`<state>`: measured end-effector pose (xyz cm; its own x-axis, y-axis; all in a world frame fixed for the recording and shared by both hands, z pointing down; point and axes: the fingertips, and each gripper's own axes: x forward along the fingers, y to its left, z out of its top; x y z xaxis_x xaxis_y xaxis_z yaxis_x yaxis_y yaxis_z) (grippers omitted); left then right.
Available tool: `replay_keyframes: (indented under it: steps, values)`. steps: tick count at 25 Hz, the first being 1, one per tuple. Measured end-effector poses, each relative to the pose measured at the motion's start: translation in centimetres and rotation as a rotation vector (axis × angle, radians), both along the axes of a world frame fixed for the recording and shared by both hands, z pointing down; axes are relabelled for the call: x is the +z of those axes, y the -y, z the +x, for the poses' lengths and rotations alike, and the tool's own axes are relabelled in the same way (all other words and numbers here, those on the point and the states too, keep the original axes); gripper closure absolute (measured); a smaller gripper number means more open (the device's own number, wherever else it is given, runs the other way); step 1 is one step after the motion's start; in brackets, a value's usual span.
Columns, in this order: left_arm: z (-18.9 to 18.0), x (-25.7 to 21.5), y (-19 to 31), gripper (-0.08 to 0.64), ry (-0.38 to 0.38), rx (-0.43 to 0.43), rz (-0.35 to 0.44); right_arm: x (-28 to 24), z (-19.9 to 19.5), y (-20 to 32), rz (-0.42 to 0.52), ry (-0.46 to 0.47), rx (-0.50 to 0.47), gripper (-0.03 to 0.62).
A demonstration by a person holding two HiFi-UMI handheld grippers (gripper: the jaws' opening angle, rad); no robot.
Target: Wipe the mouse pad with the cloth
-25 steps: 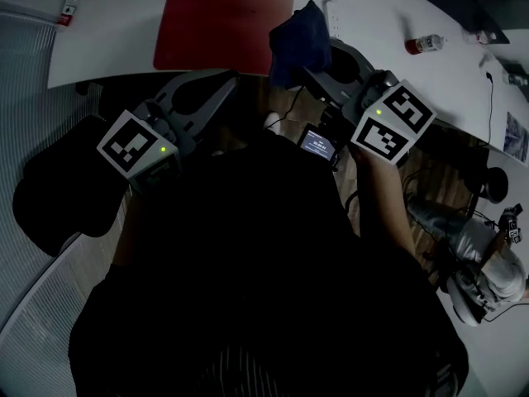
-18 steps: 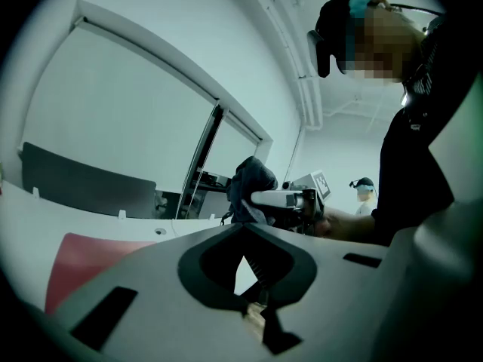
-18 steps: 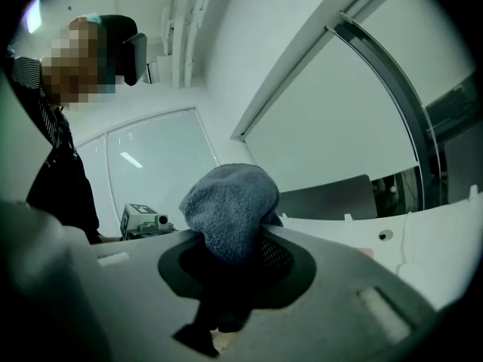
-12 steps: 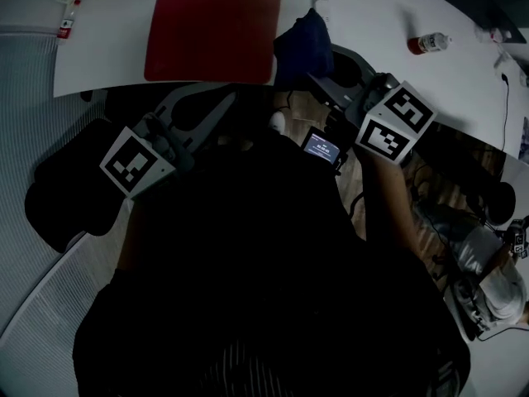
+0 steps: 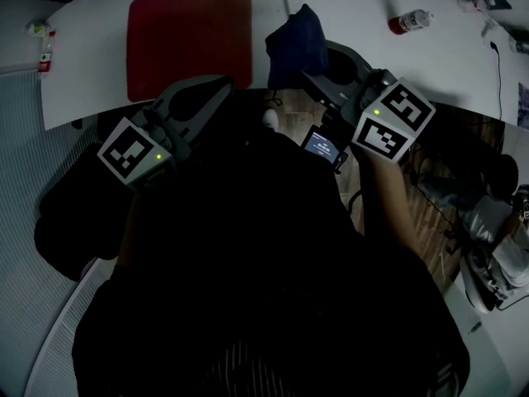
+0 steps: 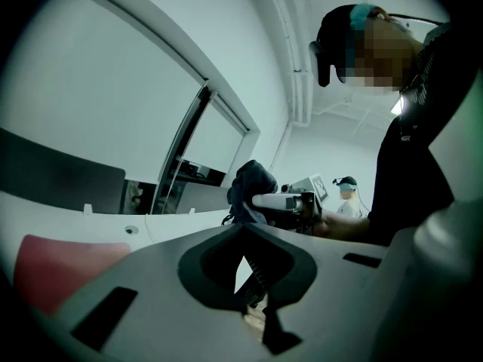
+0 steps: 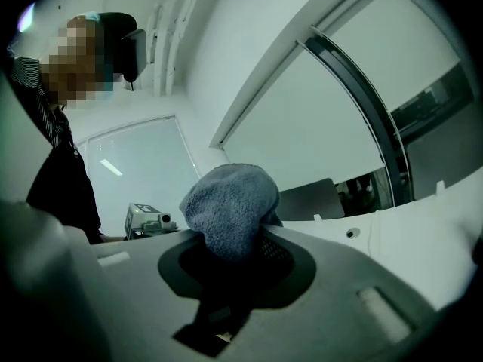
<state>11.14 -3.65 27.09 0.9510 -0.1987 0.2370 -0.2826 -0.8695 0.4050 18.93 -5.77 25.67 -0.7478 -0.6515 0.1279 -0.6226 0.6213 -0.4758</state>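
The left gripper (image 5: 213,91) is seen with its jaws brought together at the tips, and nothing is held between them. It is held at the near edge of the white table (image 5: 355,11). In the head view part of the near edge of the red mouse pad (image 5: 190,35) is covered by it. The mouse pad is laid flat on the table and is touched by neither gripper.

To its right, a dark blue cloth (image 5: 296,44) is clamped in the closed jaws of the right gripper (image 5: 318,77), bunched above the tips. The cloth is kept apart from the pad. Whether the table is touched by it cannot be told.

Farther right, a small bottle (image 5: 409,21) is laid on its side on the table; its contents cannot be made out. Below the grippers much of the head view is hidden by the person's dark clothing.
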Motion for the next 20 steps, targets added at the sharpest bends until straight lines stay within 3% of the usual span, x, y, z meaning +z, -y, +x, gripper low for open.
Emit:
replay_keyframes:
  steps: [4, 10, 20]
  values:
    - [1.1, -0.8, 1.2, 0.554, -0.015, 0.11, 0.049, -0.7, 1.0, 0.3, 0.007, -0.015, 0.093, 0.509]
    - [1.0, -1.1, 3.1, 0.554, -0.044, 0.161, 0.043, -1.6, 1.3, 0.7, 0.015, -0.032, 0.178, 0.509]
    - [-7.9, 2.3, 11.0, 0.554, -0.022, 0.139, -0.007, -1.4, -7.2, 8.0, 0.0, -0.122, 0.164, 0.509]
